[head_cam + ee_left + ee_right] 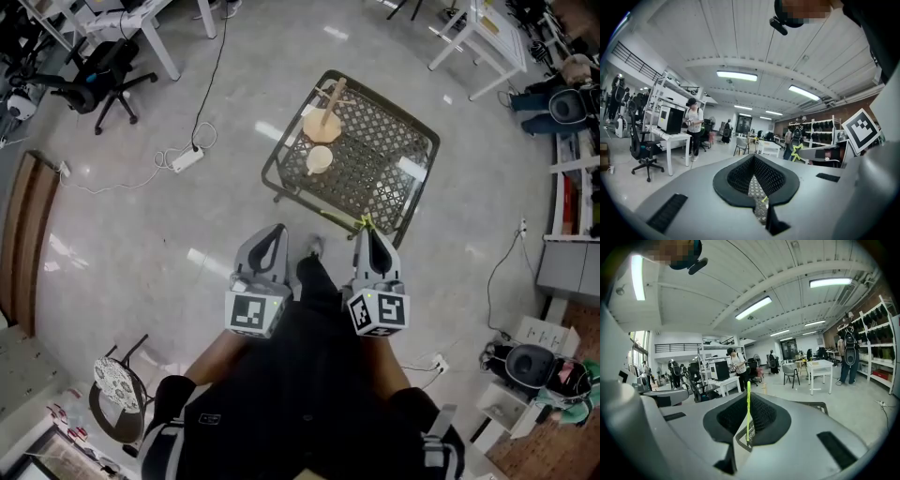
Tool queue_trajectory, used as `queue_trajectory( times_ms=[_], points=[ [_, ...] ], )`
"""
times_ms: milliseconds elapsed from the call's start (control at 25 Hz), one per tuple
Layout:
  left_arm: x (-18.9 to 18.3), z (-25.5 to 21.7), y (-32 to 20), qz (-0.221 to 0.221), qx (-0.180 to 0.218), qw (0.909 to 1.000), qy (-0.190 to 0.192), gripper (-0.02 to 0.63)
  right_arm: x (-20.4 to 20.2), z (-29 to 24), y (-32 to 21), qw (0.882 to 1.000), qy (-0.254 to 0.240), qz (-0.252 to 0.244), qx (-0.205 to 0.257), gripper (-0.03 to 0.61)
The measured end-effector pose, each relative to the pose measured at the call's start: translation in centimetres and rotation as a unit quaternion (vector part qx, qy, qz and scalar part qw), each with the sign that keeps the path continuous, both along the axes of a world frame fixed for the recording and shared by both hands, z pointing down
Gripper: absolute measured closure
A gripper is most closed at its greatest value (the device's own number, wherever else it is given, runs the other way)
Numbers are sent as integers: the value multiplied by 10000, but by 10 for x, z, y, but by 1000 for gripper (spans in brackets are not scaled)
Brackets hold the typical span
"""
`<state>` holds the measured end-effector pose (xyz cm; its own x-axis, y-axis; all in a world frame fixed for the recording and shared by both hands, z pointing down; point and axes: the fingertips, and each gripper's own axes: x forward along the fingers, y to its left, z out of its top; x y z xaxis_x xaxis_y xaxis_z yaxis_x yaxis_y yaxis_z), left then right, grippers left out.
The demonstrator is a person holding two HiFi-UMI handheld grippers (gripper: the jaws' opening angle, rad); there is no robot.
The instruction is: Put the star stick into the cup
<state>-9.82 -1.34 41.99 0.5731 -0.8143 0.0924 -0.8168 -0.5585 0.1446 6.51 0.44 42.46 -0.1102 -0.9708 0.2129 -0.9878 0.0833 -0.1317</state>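
My right gripper is shut on the yellow-green star stick, which lies at its tip over the near edge of the mesh table. In the right gripper view the stick stands upright between the right gripper's black pads. The left gripper view shows its star end off to the right. A cream cup stands on the table's left part, near a wooden stand with a peg. My left gripper is shut and holds nothing, level with the right one and short of the table.
A power strip and cable lie on the floor left of the table. An office chair and white desks stand at the far left, a wooden bench at the left edge, a round stool beside me. A person stands at a desk.
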Motion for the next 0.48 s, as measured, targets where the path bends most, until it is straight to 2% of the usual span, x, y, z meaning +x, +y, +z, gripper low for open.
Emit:
queue_trajectory(
  times_ms=[480],
  points=[
    [14,-9,-87,-343,110,9993,-2,598,12,6,-97,9994,-7,-342,-12,557]
  ],
)
